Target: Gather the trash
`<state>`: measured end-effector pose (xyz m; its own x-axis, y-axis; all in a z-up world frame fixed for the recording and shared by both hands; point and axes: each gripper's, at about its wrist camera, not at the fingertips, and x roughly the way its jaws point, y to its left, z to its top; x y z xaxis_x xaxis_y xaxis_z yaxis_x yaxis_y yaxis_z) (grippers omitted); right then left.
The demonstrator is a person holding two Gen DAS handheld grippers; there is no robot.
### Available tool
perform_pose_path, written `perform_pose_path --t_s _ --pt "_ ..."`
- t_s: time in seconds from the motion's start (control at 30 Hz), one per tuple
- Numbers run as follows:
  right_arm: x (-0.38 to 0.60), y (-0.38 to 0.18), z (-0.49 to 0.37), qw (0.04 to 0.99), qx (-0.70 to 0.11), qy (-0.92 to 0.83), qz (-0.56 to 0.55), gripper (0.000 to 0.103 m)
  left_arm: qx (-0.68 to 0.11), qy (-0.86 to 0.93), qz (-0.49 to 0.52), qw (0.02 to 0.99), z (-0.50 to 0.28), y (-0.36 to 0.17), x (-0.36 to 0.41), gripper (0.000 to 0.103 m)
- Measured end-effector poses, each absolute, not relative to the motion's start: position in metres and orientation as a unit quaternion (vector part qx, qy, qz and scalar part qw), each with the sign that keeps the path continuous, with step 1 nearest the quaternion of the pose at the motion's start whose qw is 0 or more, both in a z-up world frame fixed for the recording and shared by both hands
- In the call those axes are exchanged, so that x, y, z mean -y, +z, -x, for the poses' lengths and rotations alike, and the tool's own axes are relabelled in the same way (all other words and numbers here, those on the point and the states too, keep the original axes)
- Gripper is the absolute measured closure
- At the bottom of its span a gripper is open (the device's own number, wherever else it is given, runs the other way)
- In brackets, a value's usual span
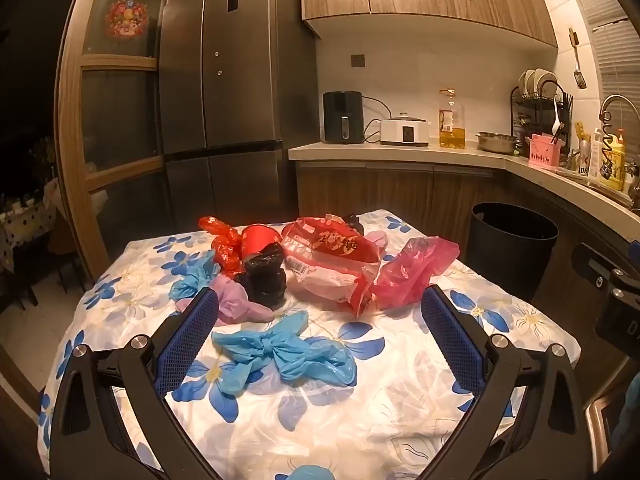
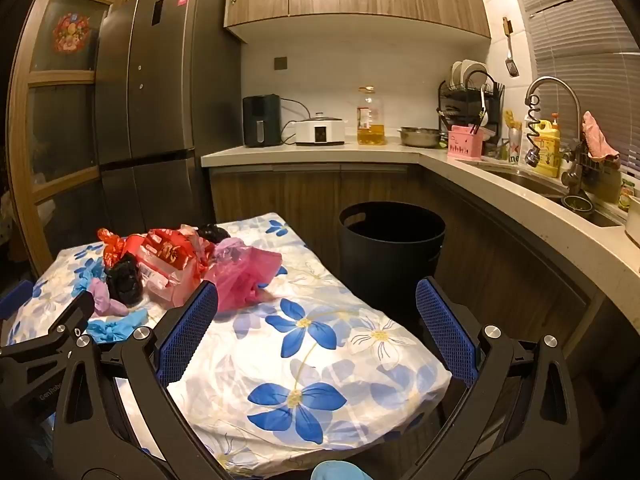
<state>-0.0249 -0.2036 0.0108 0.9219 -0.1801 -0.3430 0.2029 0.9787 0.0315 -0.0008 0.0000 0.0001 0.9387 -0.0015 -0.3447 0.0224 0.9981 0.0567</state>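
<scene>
Trash lies on the flower-print table (image 1: pixel 360 400): a knotted blue plastic bag (image 1: pixel 280 354) nearest, a lilac bag (image 1: pixel 236 300), a black bag (image 1: pixel 266 276), a red-and-white snack bag (image 1: pixel 332 264), a pink bag (image 1: pixel 412 272), a red cup (image 1: pixel 260 238) and red wrappers (image 1: pixel 222 240). A black trash bin (image 1: pixel 512 244) stands on the floor right of the table. My left gripper (image 1: pixel 320 300) is open and empty, hovering above the blue bag. My right gripper (image 2: pixel 318 292) is open and empty over the table's right part, near the pink bag (image 2: pixel 248 276) and the bin (image 2: pixel 390 240).
A dark fridge (image 1: pixel 224 92) stands behind the table. A kitchen counter (image 1: pixel 400 152) carries an air fryer, a cooker, an oil bottle (image 1: pixel 452 124) and a dish rack. A sink with faucet (image 2: pixel 560 100) runs along the right. The table's front right edge (image 2: pixel 400 420) drops off.
</scene>
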Motion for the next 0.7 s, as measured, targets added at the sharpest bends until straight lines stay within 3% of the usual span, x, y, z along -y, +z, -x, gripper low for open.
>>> perform_pose_path --t_s 0.7 --pt "0.203 0.011 0.024 0.98 -0.172 -0.099 -0.03 0.005 -0.182 -0.007 -0.02 0.983 -0.002 -0.003 -0.006 0.005"
